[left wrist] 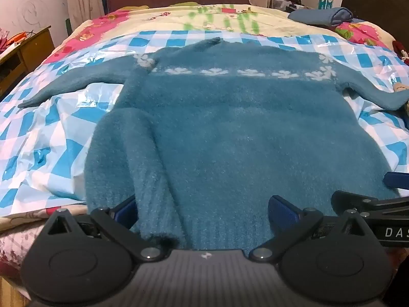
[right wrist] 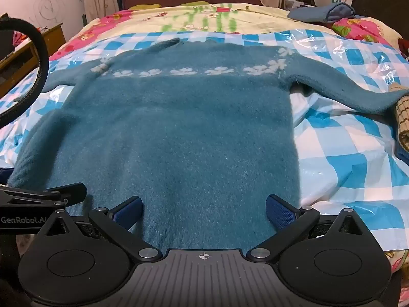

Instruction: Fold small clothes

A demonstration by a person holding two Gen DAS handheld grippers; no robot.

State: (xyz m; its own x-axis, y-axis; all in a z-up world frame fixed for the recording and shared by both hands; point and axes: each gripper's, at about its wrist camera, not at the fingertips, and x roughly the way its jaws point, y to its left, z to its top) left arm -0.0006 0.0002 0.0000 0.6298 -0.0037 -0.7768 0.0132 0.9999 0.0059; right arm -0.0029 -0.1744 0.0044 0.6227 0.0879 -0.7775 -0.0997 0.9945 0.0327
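Observation:
A teal knitted sweater [left wrist: 230,128] [right wrist: 179,128] with a row of white flowers across the chest lies flat on the bed, hem towards me and both sleeves spread outward. A fold of its left side bulges up near the hem [left wrist: 122,158]. My left gripper [left wrist: 204,209] hovers wide open over the hem's left half, blue pads apart, nothing pinched. My right gripper [right wrist: 203,209] stands open over the hem's right half, its right fingertip [right wrist: 280,213] near the sweater's right edge. Each gripper's arm shows at the edge of the other's view.
The sweater rests on a crinkled blue-and-white checked plastic sheet [left wrist: 51,140] [right wrist: 345,153] over a floral bedspread. Folded blue clothes [left wrist: 322,16] [right wrist: 322,12] lie at the far right corner. A wooden desk [left wrist: 23,51] stands left; a bamboo-patterned roll [right wrist: 402,122] lies at the right.

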